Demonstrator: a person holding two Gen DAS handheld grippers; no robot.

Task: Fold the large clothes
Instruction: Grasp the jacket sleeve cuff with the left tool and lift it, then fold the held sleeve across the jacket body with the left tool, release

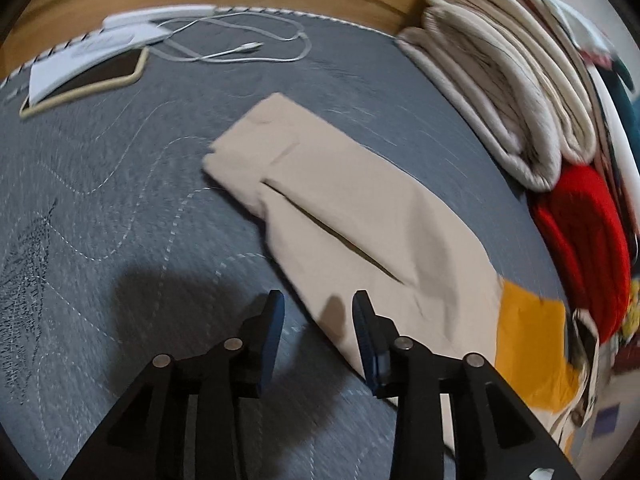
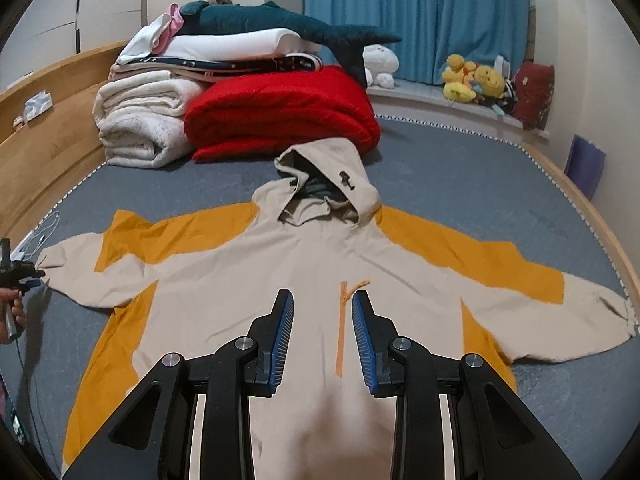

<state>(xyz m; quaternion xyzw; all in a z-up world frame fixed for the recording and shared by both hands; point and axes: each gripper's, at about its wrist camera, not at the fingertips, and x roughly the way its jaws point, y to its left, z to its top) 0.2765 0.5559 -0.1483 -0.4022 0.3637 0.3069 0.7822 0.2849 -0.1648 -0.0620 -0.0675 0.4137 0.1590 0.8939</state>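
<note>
Hooded jacket (image 2: pixel 280 272), beige with orange panels, lies spread face up on the grey quilted mattress (image 2: pixel 460 176), hood (image 2: pixel 328 184) toward 12 o'clock, both sleeves out flat. My left gripper (image 1: pixel 318 300) hangs over the left sleeve (image 1: pixel 340 216), whose cuff points to about 11 o'clock in the left wrist view; fingers (image 1: pixel 274 320) stand partly apart, nothing between them, pads not pressing cloth. The sleeve edge passes under the gap. In the right wrist view that same gripper sits at 9 o'clock, at the cuff, held in my hand (image 2: pixel 14 312). My right gripper (image 2: pixel 322 300) hovers over the chest, either side of the orange zipper (image 2: pixel 342 320); fingers partly apart, gripping nothing. At 11 o'clock of the mattress: phone (image 1: pixel 84 84) and white charging cable (image 1: pixel 240 46). Beyond the hood: folded cream blankets (image 2: pixel 144 128), red blanket (image 2: pixel 280 112), a plush shark (image 2: pixel 280 20) on top.
</note>
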